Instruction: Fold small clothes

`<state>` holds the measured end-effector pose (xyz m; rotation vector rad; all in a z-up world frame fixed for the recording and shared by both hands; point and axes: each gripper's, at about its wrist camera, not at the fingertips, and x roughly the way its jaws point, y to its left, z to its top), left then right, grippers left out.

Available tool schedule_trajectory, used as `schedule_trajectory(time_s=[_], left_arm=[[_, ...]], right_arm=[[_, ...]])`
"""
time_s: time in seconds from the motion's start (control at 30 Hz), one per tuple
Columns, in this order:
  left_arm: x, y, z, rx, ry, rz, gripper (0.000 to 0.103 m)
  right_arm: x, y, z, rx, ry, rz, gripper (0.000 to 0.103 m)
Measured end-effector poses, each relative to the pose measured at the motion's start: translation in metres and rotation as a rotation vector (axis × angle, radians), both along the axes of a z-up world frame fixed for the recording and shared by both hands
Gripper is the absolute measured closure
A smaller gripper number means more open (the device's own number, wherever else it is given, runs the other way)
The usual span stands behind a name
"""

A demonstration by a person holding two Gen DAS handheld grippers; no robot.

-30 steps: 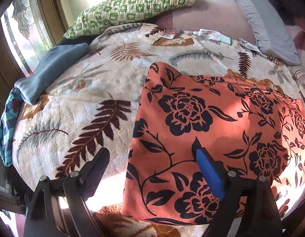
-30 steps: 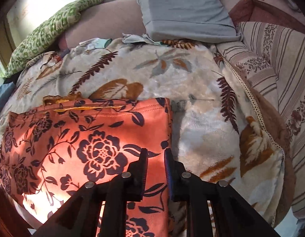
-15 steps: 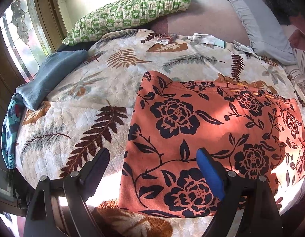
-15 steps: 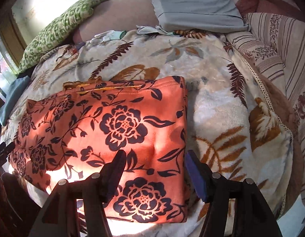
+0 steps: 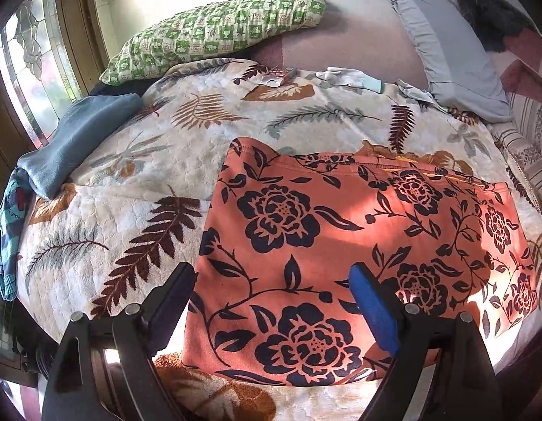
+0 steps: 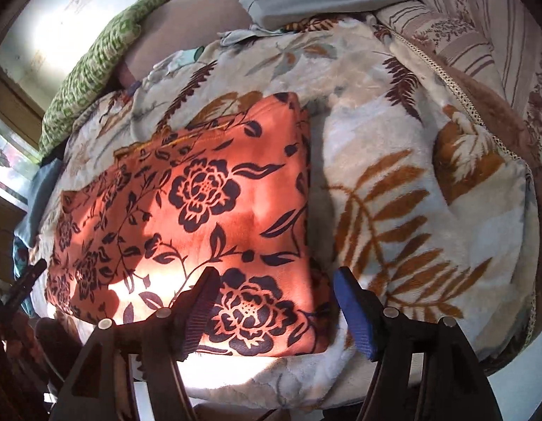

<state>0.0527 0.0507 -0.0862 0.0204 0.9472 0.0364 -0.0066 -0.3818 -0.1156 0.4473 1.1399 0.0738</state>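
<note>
Orange garment [image 5: 341,245], black roses; cream blanket [image 5: 130,193], brown fern leaves; green-checked pillow [image 5: 215,31].

Counted on the bed: one orange floral garment [image 5: 358,245], folded flat. One leaf-print blanket [image 5: 137,189] beneath it. Two pillows: one green checked pillow [image 5: 215,31], one grey pillow [image 5: 446,45]. One folded blue cloth [image 5: 78,137] at the window side, one teal patterned cloth [image 5: 7,231] under it. One pale glove [image 5: 348,77] near the headboard. Two grippers: left gripper [image 5: 271,298], right gripper [image 6: 274,298].
</note>
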Motion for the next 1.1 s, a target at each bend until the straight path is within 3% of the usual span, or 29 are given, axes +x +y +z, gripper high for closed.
schedule_trajectory(time_s=[0.13, 0.33, 0.6, 0.7, 0.8, 0.87, 0.9, 1.0, 1.07, 1.1], left_arm=[[0.002, -0.014, -0.002, -0.013, 0.015, -0.033, 0.013], [0.008, -0.037, -0.005, -0.049, 0.034, -0.09, 0.013], [0.01, -0.054, -0.01, -0.067, 0.06, -0.129, 0.013], [0.01, -0.054, -0.008, -0.074, 0.054, -0.128, 0.013], [0.011, -0.053, -0.007, -0.088, 0.049, -0.124, 0.013], [0.014, -0.057, -0.009, -0.097, 0.061, -0.133, 0.013], [0.014, -0.061, -0.01, -0.097, 0.061, -0.141, 0.013], [0.012, -0.073, -0.012, -0.083, 0.055, -0.185, 0.013], [0.011, -0.081, -0.014, -0.071, 0.059, -0.206, 0.013], [0.01, -0.083, -0.014, -0.071, 0.06, -0.215, 0.013]], right_arm=[[-0.004, -0.033, -0.01, 0.209, 0.01, -0.045, 0.032], [-0.015, -0.037, -0.038, 0.447, 0.067, -0.055, 0.032], [0.003, -0.042, -0.043, 0.424, 0.027, -0.039, 0.032], [0.019, -0.038, -0.066, 0.426, 0.088, -0.013, 0.032], [0.017, -0.045, -0.07, 0.508, 0.07, -0.04, 0.031], [0.013, -0.046, -0.067, 0.524, 0.058, -0.015, 0.049], [0.012, -0.045, -0.067, 0.521, 0.065, -0.006, 0.072], [0.007, -0.044, -0.061, 0.512, 0.048, 0.002, 0.073], [0.008, -0.044, -0.066, 0.459, 0.069, -0.015, 0.069], [0.008, -0.047, -0.074, 0.481, 0.092, -0.027, 0.066]])
